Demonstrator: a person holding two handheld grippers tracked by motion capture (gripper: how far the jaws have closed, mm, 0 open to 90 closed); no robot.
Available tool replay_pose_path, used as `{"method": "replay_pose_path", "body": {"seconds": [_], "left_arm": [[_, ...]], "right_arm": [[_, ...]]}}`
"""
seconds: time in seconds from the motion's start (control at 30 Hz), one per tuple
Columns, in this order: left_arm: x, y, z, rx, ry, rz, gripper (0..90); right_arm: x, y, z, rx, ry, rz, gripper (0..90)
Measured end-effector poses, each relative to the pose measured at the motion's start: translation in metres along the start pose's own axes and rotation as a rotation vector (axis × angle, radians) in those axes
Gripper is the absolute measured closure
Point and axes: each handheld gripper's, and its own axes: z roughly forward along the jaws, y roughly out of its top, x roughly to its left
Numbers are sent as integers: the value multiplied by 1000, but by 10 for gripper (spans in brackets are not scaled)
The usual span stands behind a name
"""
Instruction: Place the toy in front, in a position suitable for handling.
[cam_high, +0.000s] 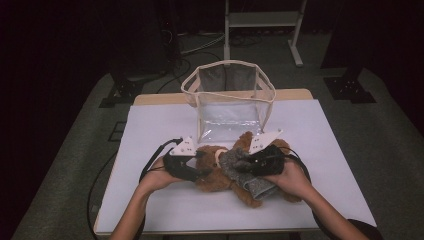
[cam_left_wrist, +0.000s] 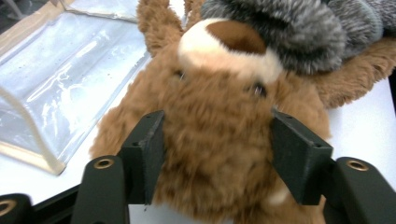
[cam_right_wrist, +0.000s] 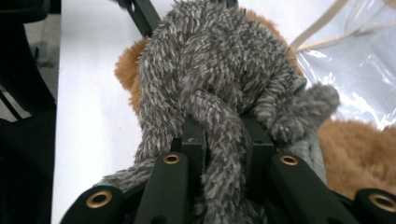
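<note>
A brown teddy bear (cam_high: 212, 176) lies on the white table, with a fuzzy grey garment (cam_high: 239, 169) over its body. In the left gripper view my left gripper (cam_left_wrist: 217, 154) has both pads pressed into the fur on either side of the bear's head (cam_left_wrist: 215, 116), below its pale muzzle. My right gripper (cam_right_wrist: 223, 140) is shut on a twisted fold of the grey garment (cam_right_wrist: 210, 70), with the bear's brown fur (cam_right_wrist: 355, 149) beside it. From above, the left gripper (cam_high: 200, 169) and right gripper (cam_high: 251, 162) face each other across the bear.
A clear plastic bag with beige trim (cam_high: 230, 100) stands open just behind the bear. The white table (cam_high: 160, 125) has free room to the left, right and front. A metal stand and cables sit on the floor beyond.
</note>
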Motion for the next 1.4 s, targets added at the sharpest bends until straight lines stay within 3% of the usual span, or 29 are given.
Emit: {"method": "replay_pose_path", "body": {"seconds": [0.07, 0.23, 0.4, 0.57, 0.77, 0.83, 0.9, 1.0, 1.13, 1.23, 1.4], "left_arm": [[2, -3, -2, 10, 14, -5, 402], [4, -8, 7, 24, -2, -12, 441], [8, -8, 9, 14, -20, -33, 449], [8, -6, 8, 18, -24, -27, 450], [12, -1, -1, -23, 2, -23, 460], [13, 1, 1, -20, -5, -22, 460], [16, 3, 5, -7, -12, -24, 460], [18, 4, 9, 7, -23, -28, 483], [20, 4, 12, 13, -39, -31, 518], [22, 6, 13, 22, -41, -28, 518], [23, 8, 5, 15, -29, -20, 517]], "right_arm": [[0, -2, -3, -5, -8, -3, 747], [5, 1, -3, 3, -15, -24, 746], [20, 15, -2, -21, -2, -74, 745], [33, 27, 10, -24, 15, -120, 745], [22, 7, 14, 17, -26, -103, 745], [16, -2, 11, 1, -2, -65, 745], [16, -5, 9, 0, -5, -61, 745], [21, -2, 7, 9, -25, -84, 744], [28, 5, 5, -17, 1, -101, 743], [37, 18, 9, -23, 9, -147, 743], [35, 18, 21, 28, -11, -166, 744]]}}
